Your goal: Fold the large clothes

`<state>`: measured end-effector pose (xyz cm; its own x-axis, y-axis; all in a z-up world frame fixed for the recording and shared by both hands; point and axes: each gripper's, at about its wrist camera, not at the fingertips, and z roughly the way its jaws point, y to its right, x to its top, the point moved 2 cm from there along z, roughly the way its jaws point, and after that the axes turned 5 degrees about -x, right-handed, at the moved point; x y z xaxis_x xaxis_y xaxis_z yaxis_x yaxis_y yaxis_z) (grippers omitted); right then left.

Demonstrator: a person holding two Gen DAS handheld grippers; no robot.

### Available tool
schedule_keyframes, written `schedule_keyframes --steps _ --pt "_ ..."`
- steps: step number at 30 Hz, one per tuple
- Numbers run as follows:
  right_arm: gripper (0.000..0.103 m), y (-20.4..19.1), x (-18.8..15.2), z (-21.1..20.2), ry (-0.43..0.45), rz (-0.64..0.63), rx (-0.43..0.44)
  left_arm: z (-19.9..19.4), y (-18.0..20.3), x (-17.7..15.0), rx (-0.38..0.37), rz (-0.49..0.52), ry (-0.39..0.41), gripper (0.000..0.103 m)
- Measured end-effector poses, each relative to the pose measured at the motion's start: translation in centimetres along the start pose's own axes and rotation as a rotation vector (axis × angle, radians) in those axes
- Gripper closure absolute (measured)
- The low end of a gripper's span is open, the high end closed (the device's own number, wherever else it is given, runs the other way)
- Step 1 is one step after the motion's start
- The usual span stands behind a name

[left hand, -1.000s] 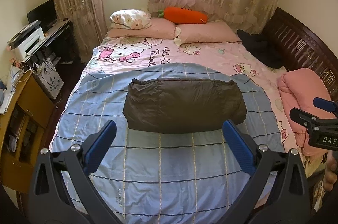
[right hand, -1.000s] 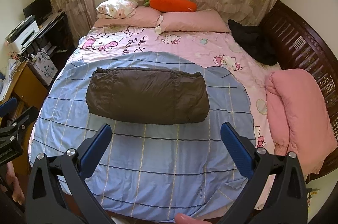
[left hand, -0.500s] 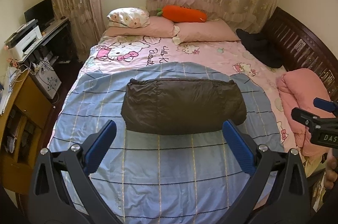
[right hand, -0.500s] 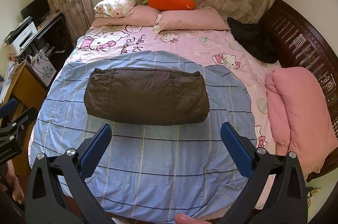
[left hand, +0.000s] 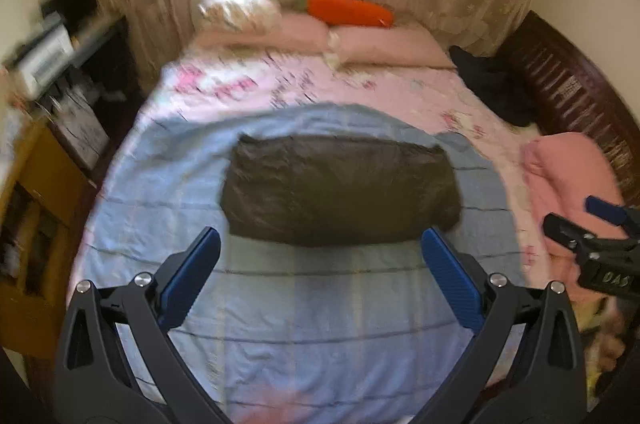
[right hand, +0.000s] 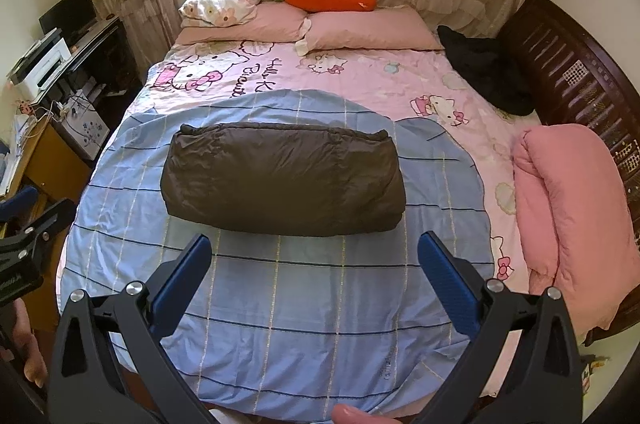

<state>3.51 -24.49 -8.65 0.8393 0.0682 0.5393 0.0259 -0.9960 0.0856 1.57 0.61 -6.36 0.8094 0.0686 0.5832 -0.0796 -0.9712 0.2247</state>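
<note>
The left gripper, at the bottom of its own view, has matte black triangular arms with cut-out windows, silver round screw heads, and ribbed blue pads. The right gripper is built alike. At the right edge of the left view its black body shows pale lettering; bare skin appears lower left in the right view.
</note>
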Motion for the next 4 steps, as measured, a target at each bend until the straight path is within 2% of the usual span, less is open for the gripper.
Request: schedule_keyframes --steps 4 --pt "0.001 0.05 0.45 0.39 -0.003 0.0 -0.001 0.99 -0.6 0.27 0.006 -0.034 -0.001 0.002"
